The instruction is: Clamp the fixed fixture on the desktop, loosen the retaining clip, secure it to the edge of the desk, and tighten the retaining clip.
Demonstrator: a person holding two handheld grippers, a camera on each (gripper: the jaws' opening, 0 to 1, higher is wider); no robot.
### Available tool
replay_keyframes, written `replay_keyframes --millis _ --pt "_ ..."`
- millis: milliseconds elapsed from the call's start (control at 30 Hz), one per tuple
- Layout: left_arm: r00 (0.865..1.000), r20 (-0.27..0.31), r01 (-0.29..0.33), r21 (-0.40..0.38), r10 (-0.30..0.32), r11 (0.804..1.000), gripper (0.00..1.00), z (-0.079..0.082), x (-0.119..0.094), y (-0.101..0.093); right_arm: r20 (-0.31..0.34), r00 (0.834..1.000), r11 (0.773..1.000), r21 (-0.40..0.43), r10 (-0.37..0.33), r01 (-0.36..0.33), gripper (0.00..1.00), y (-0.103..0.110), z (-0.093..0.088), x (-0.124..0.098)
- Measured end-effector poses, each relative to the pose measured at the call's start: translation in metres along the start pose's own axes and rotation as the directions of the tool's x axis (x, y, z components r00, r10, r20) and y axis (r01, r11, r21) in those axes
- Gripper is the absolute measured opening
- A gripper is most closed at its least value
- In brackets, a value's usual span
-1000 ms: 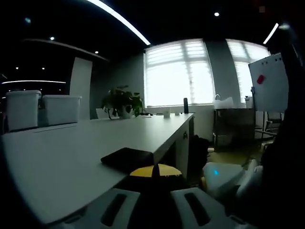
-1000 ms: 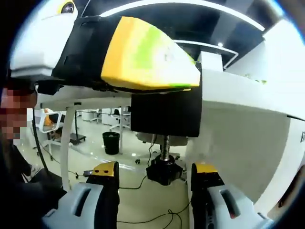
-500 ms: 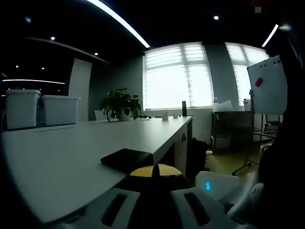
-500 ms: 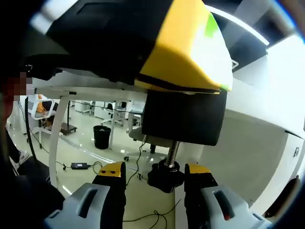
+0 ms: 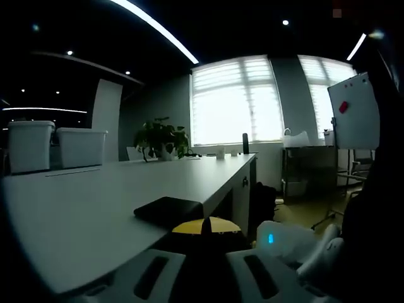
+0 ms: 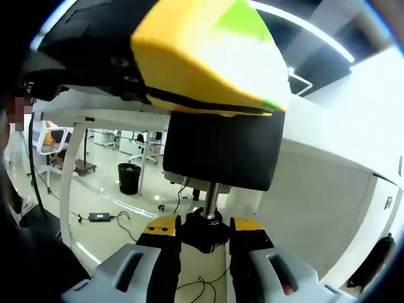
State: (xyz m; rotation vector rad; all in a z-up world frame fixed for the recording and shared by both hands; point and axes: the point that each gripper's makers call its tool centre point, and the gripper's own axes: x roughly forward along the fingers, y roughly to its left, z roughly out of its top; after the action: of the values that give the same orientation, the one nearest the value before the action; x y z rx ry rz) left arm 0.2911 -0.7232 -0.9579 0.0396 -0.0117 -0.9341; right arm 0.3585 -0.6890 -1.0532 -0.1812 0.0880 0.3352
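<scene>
The black fixture's top plate (image 5: 167, 210) lies on the grey desk (image 5: 95, 202) at its near edge. My left gripper (image 5: 205, 228) is shut on the fixture, its yellow tips meeting just behind the plate. My right gripper's white body (image 5: 284, 240), with a blue light, shows below the desk edge. From under the desk I see the fixture's black clamp block (image 6: 218, 148), its threaded screw (image 6: 211, 194) and the black retaining knob (image 6: 205, 235). My right gripper (image 6: 205, 227) is shut on that knob. The left gripper's yellow finger (image 6: 202, 63) presses on top of the block.
A potted plant (image 5: 161, 136) and two white bins (image 5: 28, 145) stand far back on the desk. A whiteboard (image 5: 355, 110) is at the right. Below are a desk leg (image 6: 69, 164), a black waste bin (image 6: 129, 178) and floor cables (image 6: 101, 216).
My right gripper has moved in under the clamp block and its jaws have drawn together onto the knob. The left gripper has stayed on the fixture.
</scene>
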Motion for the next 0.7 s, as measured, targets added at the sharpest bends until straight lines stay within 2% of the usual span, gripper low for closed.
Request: replay_keyframes --millis 67,133,200,267,400,467,567,667,700 --pt "1.0 -0.009 -0.004 0.005 0.004 1.0 0.01 0.0 0.0 0.0 0.023 0.996 0.994 -0.062 0.088 -0.086 0.27 0.003 0.003 0.0" --pt "1.0 -0.019 -0.005 0.002 0.005 1.0 0.01 0.0 -0.001 0.0 0.023 0.978 0.975 -0.082 0.208 -0.206 0.26 0.006 0.001 -0.003" --pt "1.0 -0.026 -0.011 0.007 0.011 1.0 0.01 -0.001 0.0 0.0 0.013 0.966 0.954 -0.162 0.258 -0.253 0.26 0.005 0.001 -0.003" --pt "1.0 -0.026 -0.015 0.003 0.015 1.0 0.01 -0.001 0.001 0.001 -0.004 0.942 0.933 -0.134 0.336 -0.333 0.26 0.009 0.0 -0.003" --pt "0.999 -0.047 -0.025 0.027 0.027 0.999 0.01 -0.003 0.002 0.002 -0.009 0.898 0.886 -0.159 0.44 -0.436 0.26 0.015 0.0 0.001" --pt "0.998 -0.055 -0.029 0.037 0.031 0.999 0.01 -0.003 0.002 0.003 -0.007 0.866 0.856 -0.144 0.5 -0.496 0.26 0.02 -0.001 0.002" --pt "0.996 -0.08 -0.034 0.086 0.041 0.996 0.01 -0.004 0.003 0.002 -0.008 0.832 0.819 -0.172 0.554 -0.547 0.26 0.021 -0.001 0.001" --pt "0.994 -0.098 -0.036 0.096 0.046 0.995 0.01 -0.004 0.004 0.003 -0.013 0.787 0.773 -0.179 0.617 -0.609 0.26 0.023 -0.001 -0.002" --pt "0.994 -0.099 -0.036 0.091 0.045 0.995 0.01 -0.005 0.004 0.003 -0.009 0.776 0.761 -0.187 0.63 -0.621 0.26 0.024 0.0 -0.005"
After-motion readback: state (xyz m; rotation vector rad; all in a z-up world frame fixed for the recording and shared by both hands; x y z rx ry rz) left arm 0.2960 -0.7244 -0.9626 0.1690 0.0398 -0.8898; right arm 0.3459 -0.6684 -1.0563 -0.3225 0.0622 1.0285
